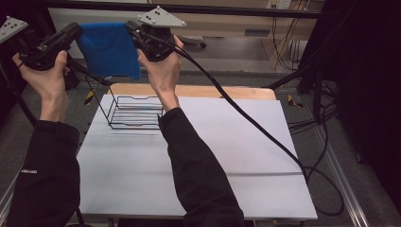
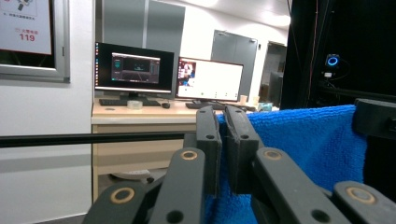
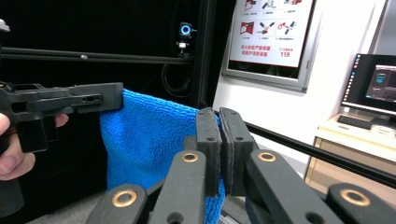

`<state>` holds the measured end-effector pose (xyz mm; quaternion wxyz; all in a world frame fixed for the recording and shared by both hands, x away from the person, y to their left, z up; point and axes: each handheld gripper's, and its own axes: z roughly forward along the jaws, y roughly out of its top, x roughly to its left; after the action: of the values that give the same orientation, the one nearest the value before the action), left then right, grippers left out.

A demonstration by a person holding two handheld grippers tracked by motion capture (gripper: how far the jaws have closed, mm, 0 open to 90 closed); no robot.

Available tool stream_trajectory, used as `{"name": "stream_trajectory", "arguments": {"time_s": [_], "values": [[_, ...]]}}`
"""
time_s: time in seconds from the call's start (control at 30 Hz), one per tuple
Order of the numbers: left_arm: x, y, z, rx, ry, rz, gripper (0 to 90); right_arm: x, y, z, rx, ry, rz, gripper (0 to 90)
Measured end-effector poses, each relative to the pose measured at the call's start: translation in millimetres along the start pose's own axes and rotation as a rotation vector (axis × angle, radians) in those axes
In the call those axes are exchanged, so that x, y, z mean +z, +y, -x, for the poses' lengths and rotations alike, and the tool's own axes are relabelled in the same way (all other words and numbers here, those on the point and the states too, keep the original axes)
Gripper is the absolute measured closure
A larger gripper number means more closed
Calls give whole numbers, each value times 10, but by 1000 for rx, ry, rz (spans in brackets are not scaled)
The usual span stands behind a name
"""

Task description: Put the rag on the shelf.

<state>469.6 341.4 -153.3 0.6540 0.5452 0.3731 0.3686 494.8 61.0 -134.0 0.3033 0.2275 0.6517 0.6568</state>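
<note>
Blue cloth (image 1: 109,48) is held up in the air, stretched between both claws, well above the surface (image 1: 198,156). Left claw (image 1: 75,31) pinches the cloth's upper left corner; right claw (image 1: 131,26) pinches the upper right corner. In each gripper view the jaws stand pressed together with blue pile squeezed between them (left claw (image 2: 223,122), right claw (image 3: 219,122)).

Key relation: the wire basket (image 1: 135,112) stands on the surface directly below the cloth, at about 6 o'clock from its hanging lower edge, apart from it. The cloth's long axis runs 9 to 3 o'clock along the held top edge; the body hangs down toward 6. The basket sits slightly nearer the right hand (image 1: 163,71). Judgement: the next move is probably a straight lowering into the basket, both claws descending together.

Hard to make out: the right forearm covers the basket's right end. Basket wires are thin, the rim is hard to trace. The cloth's lower edge is cut off in both gripper views.
</note>
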Motion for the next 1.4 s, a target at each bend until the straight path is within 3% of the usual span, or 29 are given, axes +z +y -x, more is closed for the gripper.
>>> {"name": "stream_trajectory", "arguments": {"time_s": [0.37,0.73,1.0,1.17,1.4], "values": [[184,-34,-30,6,26,4,851,103,-30,131,-2,-17,5,876],[277,-123,-101,22,39,-19,851,247,-148,227,-26,-29,-35,875],[319,-231,-183,18,46,-36,851,345,-262,272,-49,-11,-46,875],[324,-330,-199,48,49,-68,851,373,-371,297,-33,-4,-76,874],[225,-458,-193,57,36,-83,850,324,-506,267,1,17,-100,873]]}}
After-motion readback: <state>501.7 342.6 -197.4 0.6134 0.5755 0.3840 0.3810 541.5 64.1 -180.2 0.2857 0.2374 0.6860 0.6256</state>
